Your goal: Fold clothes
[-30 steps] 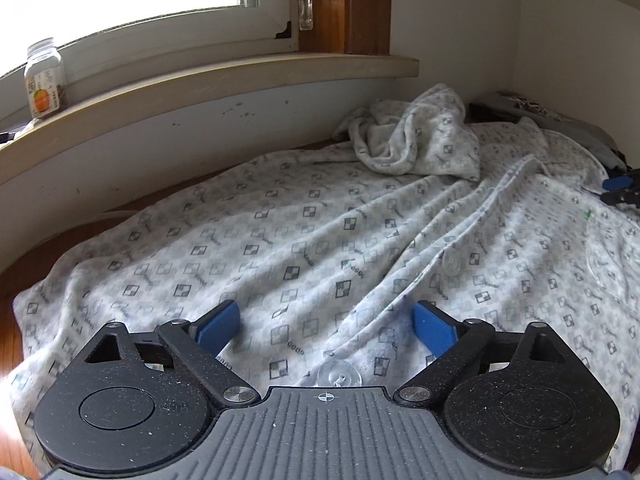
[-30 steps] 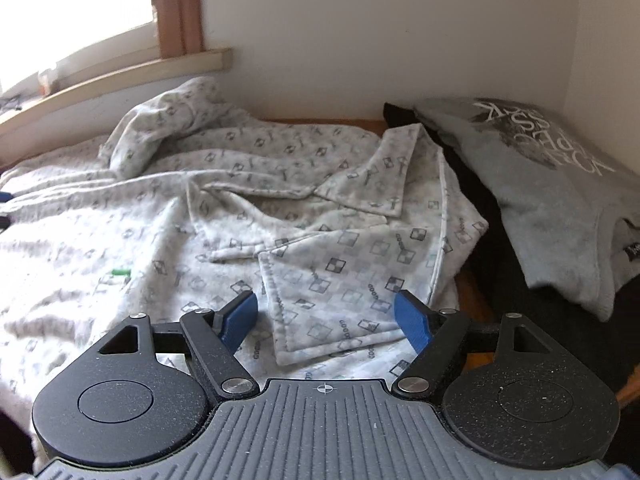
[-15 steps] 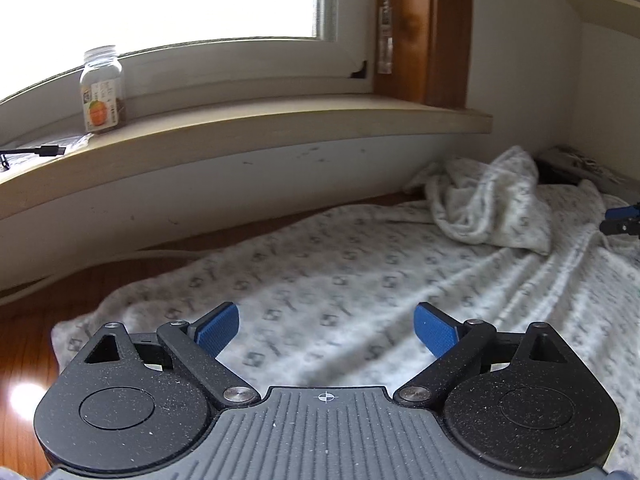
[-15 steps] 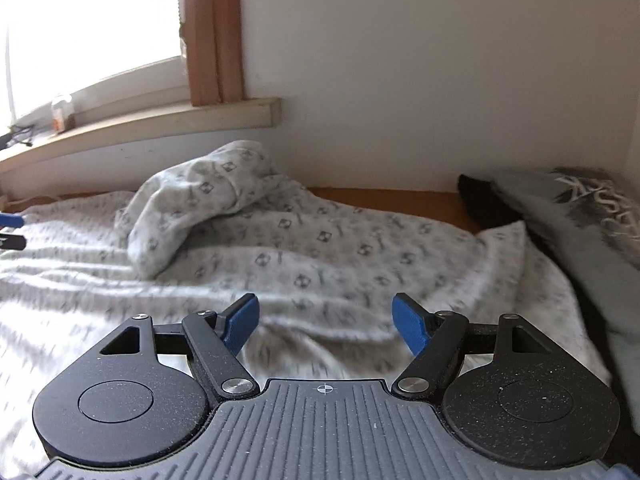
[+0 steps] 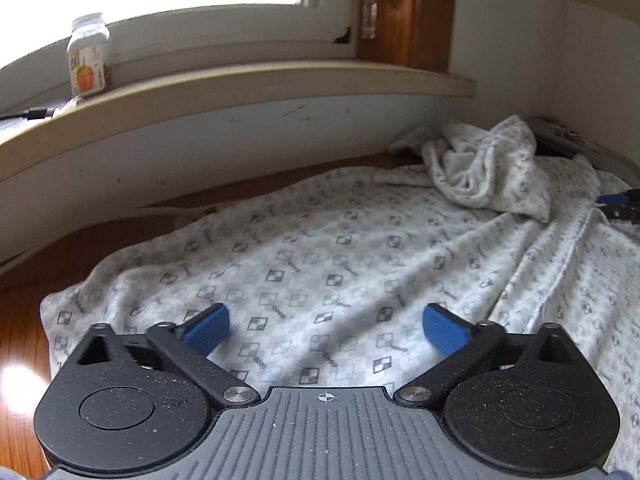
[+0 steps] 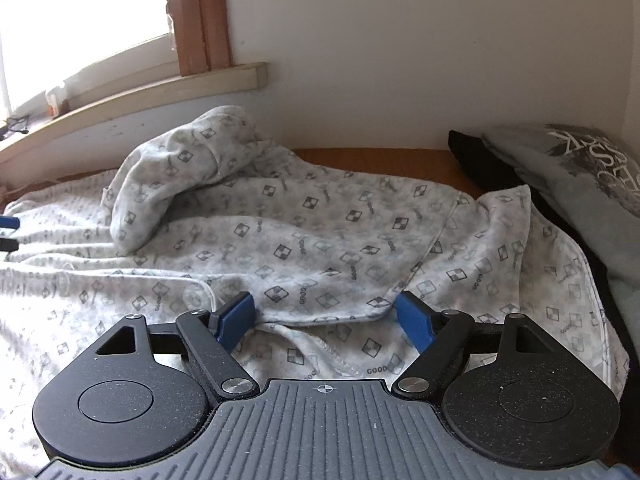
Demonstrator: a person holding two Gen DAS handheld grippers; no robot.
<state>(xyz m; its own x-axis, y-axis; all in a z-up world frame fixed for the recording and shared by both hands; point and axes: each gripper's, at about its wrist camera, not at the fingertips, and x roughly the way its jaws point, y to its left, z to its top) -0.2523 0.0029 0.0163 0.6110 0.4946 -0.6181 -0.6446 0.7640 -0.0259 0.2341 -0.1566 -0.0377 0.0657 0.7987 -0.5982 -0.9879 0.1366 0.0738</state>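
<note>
- While my left gripper (image 5: 326, 330) opens wider over the patterned garment (image 5: 320, 264), nothing sits between its pads.
- Right gripper (image 6: 326, 316) is opening too, empty; I might pinch two layers at that folded hem, lower centre.

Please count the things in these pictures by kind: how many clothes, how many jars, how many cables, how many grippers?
Clothes: 3 (patterned white garment, grey printed garment, black garment)
Jars: 1 (glass jar on the windowsill)
Cables: 1 (black cable)
Grippers: 2 (left gripper, right gripper)
Total: 7
</note>
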